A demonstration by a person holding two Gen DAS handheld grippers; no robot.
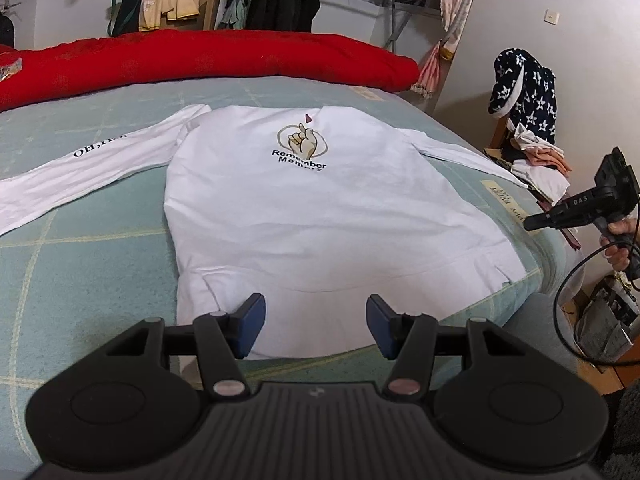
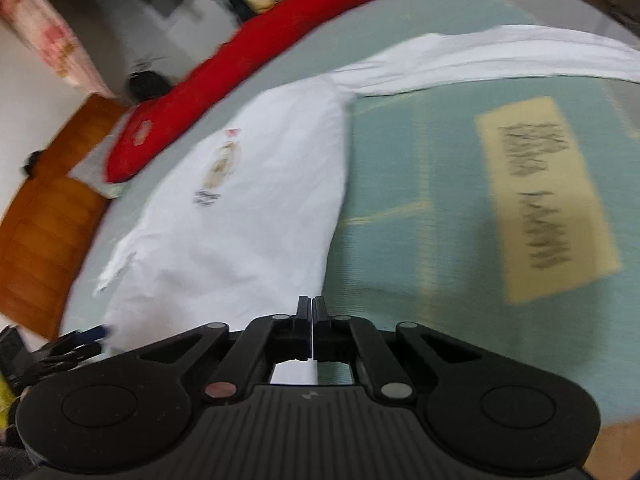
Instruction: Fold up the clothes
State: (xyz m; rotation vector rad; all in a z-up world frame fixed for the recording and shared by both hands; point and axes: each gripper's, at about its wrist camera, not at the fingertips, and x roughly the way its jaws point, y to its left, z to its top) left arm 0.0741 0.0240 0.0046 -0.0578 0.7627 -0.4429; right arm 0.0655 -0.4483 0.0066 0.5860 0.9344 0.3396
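A white long-sleeved shirt with a "Remember Memory" print lies flat on the pale green bed, sleeves spread to both sides. My left gripper is open and empty, just above the shirt's near hem. My right gripper is shut with nothing between its fingers, hovering at the shirt's side edge; this view is blurred. The right gripper also shows at the right edge of the left wrist view, off the bed's side. The left gripper shows small at the lower left of the right wrist view.
A red quilt lies rolled along the far side of the bed. A chair with piled clothes stands to the right. The bedsheet carries a cream label patch. A wooden headboard is at the left.
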